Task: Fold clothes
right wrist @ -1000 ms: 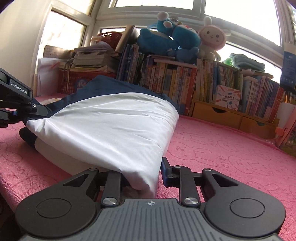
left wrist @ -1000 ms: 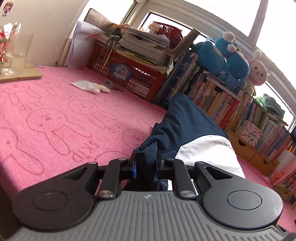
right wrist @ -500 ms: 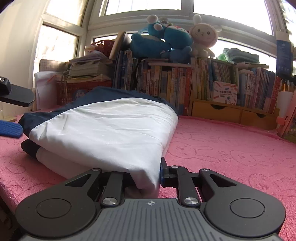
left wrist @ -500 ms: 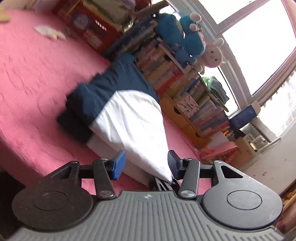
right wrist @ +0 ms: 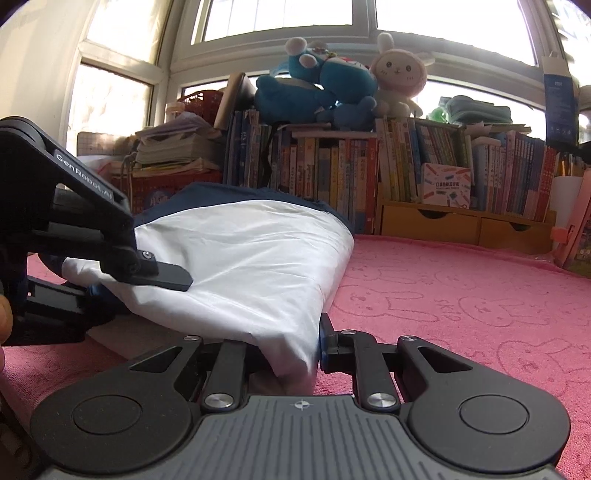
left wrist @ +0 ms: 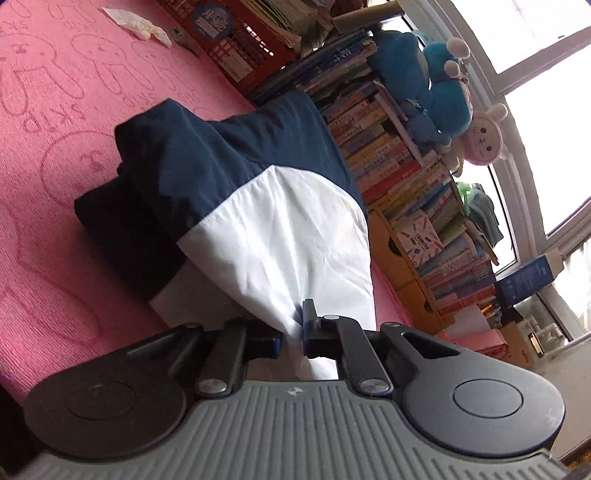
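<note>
Folded navy-and-white garment (left wrist: 273, 229) lies on the pink bunny-print cloth (left wrist: 55, 147) covering the worktop, directly ahead of both sets of jaws. Left gripper (left wrist: 292, 332): jaws drawn nearly together, pinching a thin white edge of the garment at its near corner. Right gripper (right wrist: 291, 350): jaws closed on a thicker white fold at the garment's near end, cloth bulging out between the pads. Left wrist view, rolled sideways, shows the garment's navy half beyond the jaws and its layered dark underside, plus a crumpled white scrap (left wrist: 136, 22) far ahead near a red crate (left wrist: 236, 51); none of this underside detail appears in the other view. Right wrist view shows the left gripper (right wrist: 162, 280) from outside, to the left of the right jaws, one black finger lying flat on top of the white fabric, and part of a hand at the frame edge. It also gives a level look at the bookshelf (right wrist: 406, 173) behind the garment, with blue plush toys (right wrist: 317, 92) and a pink bunny plush (right wrist: 399, 74) on top.
</note>
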A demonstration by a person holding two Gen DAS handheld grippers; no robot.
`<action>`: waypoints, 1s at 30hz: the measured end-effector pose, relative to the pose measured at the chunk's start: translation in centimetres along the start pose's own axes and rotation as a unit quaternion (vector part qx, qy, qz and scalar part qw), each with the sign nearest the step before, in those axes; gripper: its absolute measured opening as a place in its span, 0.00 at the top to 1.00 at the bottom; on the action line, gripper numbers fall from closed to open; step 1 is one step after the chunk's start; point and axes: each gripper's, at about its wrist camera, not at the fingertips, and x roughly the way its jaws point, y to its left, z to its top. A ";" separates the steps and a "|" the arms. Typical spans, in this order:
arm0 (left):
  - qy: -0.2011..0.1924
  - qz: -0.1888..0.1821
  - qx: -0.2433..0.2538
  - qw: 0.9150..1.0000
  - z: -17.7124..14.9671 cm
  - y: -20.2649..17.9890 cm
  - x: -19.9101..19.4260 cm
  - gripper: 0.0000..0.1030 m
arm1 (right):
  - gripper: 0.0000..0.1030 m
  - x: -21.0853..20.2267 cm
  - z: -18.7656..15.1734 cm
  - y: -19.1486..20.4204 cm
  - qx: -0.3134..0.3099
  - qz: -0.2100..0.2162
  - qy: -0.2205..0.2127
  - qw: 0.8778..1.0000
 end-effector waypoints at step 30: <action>-0.122 0.169 0.153 0.966 1.0 1.9 -8.8 0.96 | 0.71 -0.1 -0.2 -1.2 0.051 0.000 0.028 0.998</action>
